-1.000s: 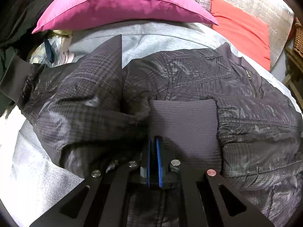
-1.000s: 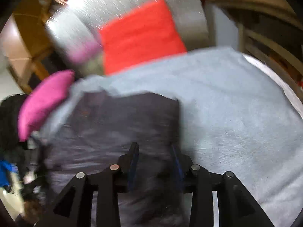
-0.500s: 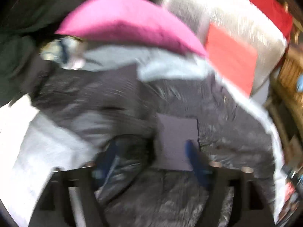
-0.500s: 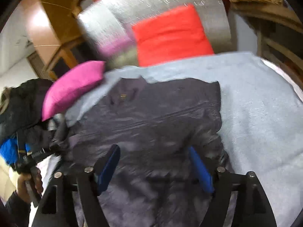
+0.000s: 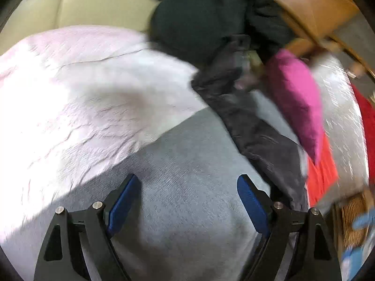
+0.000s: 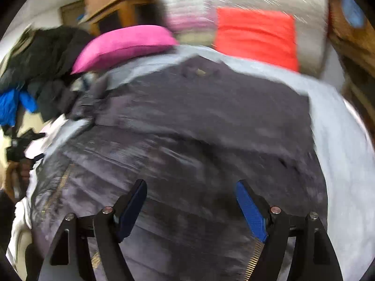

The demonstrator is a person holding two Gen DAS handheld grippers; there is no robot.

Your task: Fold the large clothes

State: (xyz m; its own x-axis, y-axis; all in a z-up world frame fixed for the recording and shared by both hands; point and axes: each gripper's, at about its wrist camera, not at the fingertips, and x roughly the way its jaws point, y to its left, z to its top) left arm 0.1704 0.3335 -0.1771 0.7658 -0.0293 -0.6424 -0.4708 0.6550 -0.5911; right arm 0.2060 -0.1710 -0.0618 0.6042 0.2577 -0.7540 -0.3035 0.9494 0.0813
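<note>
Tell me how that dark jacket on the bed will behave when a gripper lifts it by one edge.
The jacket will probably sag and drape, since it lies in soft creases over the grey blanket. Its shiny surface suggests slippery fabric that could slide between the fingers. The metal zipper may swing loose. Both the right gripper and left gripper are open.

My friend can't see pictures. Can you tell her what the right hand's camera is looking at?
A big dark jacket lies spread on a grey blanket, and the right gripper is above it with its blue fingers wide open, holding nothing. Behind the jacket are a pink pillow and a red cushion. The picture is blurry.
</note>
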